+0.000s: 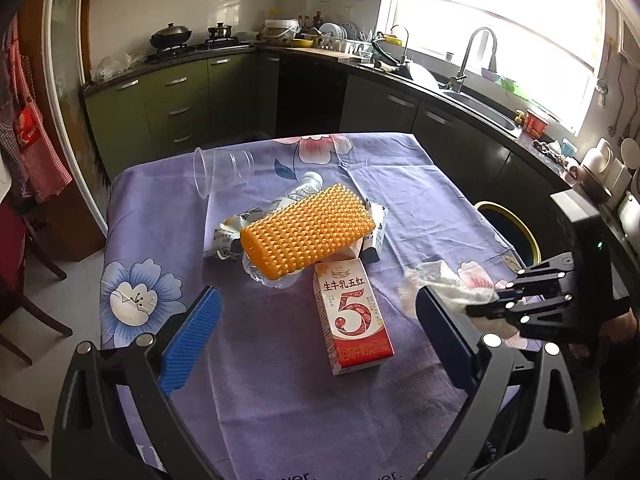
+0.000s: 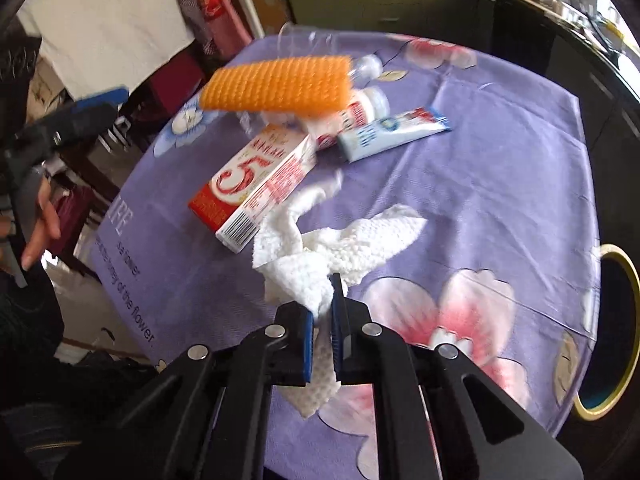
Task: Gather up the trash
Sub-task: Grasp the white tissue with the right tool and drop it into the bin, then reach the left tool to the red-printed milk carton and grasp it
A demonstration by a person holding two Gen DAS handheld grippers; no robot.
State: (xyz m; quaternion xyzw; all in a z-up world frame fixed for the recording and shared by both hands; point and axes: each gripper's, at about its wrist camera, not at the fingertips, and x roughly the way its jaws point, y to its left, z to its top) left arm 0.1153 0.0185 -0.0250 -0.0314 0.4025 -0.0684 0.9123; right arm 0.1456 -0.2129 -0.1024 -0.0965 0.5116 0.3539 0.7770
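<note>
Right gripper was clamped on the crumpled white paper towel, which hung above the purple floral tablecloth near the yellow-rimmed bin beside the table. Left gripper hovered with fingers spread wide, holding nothing, over the red-and-white milk carton. Risk: the thin pinch could let the trailing towel slip or snag the carton, missing the bin.

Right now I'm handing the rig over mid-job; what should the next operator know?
Right tongs: shut on the white tissue, lifted over the table.
Left tongs: open, empty, facing the pile.
Bin: beside the table's edge, nearest the right tongs.
Left on the table: milk carton, orange sponge, toothpaste tube, clear cup, crushed bottles under the sponge.
Nothing visibly binned yet.
</note>
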